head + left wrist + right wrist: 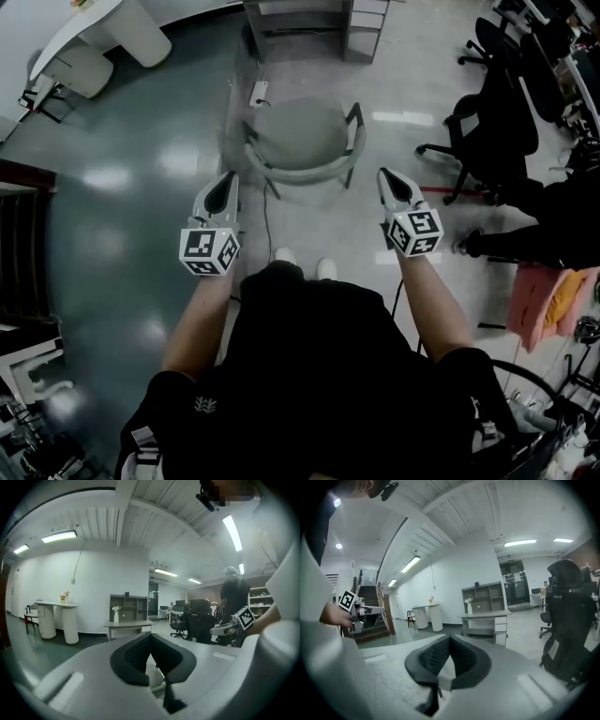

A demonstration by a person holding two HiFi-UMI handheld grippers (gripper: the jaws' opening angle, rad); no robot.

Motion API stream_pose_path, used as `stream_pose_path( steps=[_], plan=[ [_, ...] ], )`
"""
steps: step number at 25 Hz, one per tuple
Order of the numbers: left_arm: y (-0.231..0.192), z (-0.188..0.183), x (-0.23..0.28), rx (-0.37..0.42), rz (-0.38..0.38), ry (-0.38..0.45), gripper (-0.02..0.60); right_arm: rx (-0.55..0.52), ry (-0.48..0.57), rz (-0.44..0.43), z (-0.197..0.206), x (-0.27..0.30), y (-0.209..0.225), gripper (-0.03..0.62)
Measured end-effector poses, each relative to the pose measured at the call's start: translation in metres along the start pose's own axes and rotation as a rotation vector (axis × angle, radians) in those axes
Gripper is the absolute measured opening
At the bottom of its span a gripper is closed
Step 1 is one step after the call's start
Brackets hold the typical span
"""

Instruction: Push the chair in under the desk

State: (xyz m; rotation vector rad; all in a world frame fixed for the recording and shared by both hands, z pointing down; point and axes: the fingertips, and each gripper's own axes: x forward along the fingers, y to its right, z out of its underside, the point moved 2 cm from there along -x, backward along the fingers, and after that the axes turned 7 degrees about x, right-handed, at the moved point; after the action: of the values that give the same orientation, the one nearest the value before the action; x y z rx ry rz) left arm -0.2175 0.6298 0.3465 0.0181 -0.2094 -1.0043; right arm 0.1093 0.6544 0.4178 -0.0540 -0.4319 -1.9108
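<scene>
Your jaws were shut on nothing, both sides. Head view: your left gripper (228, 186) and right gripper (387, 180) flanked the chair (305, 141), which stood short of the desk (302, 17). Left gripper view: pads together. Right gripper view: likewise.

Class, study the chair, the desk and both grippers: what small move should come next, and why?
Probably ease both shut grippers forward onto the curved back of the chair. The left gripper and right gripper sit either side of it, apparently not touching, and it stands short of the desk.
</scene>
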Motion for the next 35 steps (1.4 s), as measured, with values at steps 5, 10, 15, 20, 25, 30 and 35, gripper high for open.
stream_pose_path(
  steps=[5,10,15,20,25,30,35],
  plan=[
    [-0.014,0.035,0.005,-0.027,0.036,-0.06,0.006,-0.011,-0.045,0.001,0.019,0.02,-0.007,0.002],
    [-0.034,0.065,0.027,-0.036,0.105,-0.117,0.006,-0.031,-0.12,0.001,0.032,0.045,-0.016,0.002],
    [-0.038,0.094,0.053,0.01,0.23,-0.117,0.074,-0.064,-0.142,-0.023,0.046,0.066,-0.029,0.002],
    [-0.033,0.127,0.072,0.066,0.326,-0.162,0.206,-0.101,-0.22,-0.092,0.071,0.089,-0.043,0.062],
    [-0.004,0.172,0.09,0.159,0.454,-0.282,0.302,-0.245,-0.408,-0.207,0.112,0.109,-0.046,0.221],
    [0.016,0.215,0.113,0.239,0.543,-0.381,0.319,-0.389,-0.583,-0.3,0.156,0.135,-0.037,0.27],
    [0.048,0.259,0.137,0.377,0.675,-0.489,0.319,-0.588,-0.764,-0.368,0.197,0.155,-0.011,0.27]
  ],
)
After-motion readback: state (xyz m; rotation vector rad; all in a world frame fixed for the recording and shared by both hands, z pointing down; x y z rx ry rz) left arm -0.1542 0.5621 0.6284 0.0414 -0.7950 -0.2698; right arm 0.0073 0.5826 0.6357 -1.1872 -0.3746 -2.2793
